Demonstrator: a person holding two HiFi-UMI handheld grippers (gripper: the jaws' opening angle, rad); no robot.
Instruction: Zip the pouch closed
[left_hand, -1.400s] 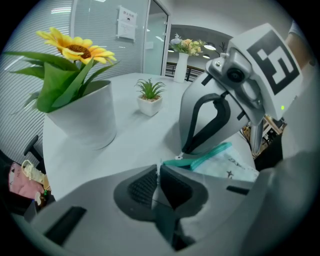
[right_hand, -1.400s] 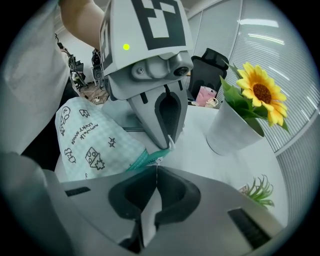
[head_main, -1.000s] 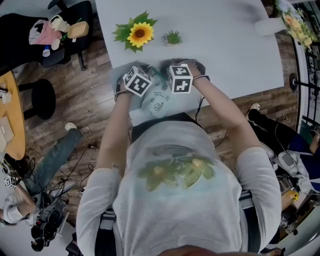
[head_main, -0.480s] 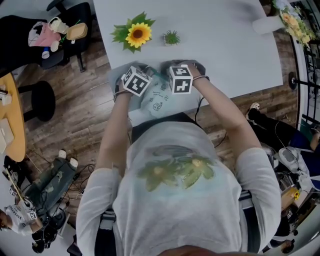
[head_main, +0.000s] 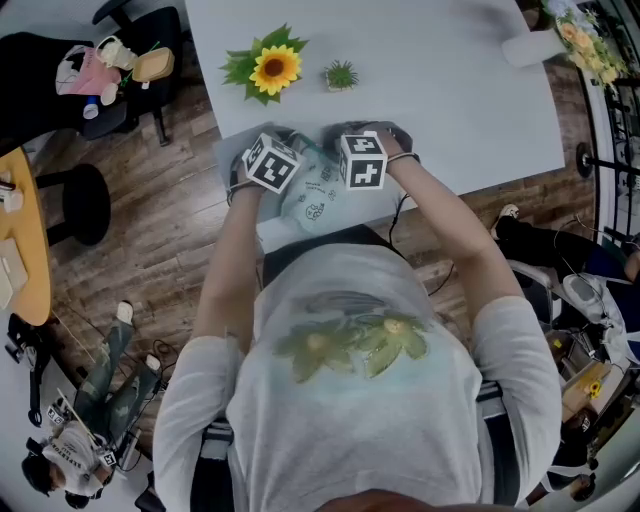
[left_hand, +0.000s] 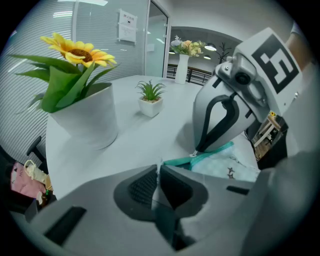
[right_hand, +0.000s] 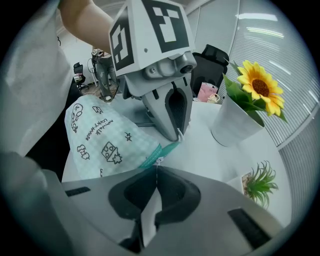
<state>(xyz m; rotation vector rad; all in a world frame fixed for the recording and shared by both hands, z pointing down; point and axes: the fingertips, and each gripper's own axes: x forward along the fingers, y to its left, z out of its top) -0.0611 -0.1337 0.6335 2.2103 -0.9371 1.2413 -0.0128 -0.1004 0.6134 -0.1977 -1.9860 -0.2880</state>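
Only the bystander (head_main: 95, 410) on the floor has shifted, down toward the lower-left corner; nothing I'm handling has moved. At the near edge of the table (head_main: 450, 100) lies the pouch (head_main: 316, 198). From overhead the marker cubes cover the jaws. The gripper views show the left gripper (left_hand: 158, 171) clamped on the pouch's end by the teal zip (left_hand: 212, 151), and the right gripper (right_hand: 156, 172) pinched shut on that zip edge.

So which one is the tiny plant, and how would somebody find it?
Look at the big white table, at the side far from the person. A sunflower in a white pot stands there, and the tiny plant sits just beside it. It is much smaller, with spiky green leaves and no flower.
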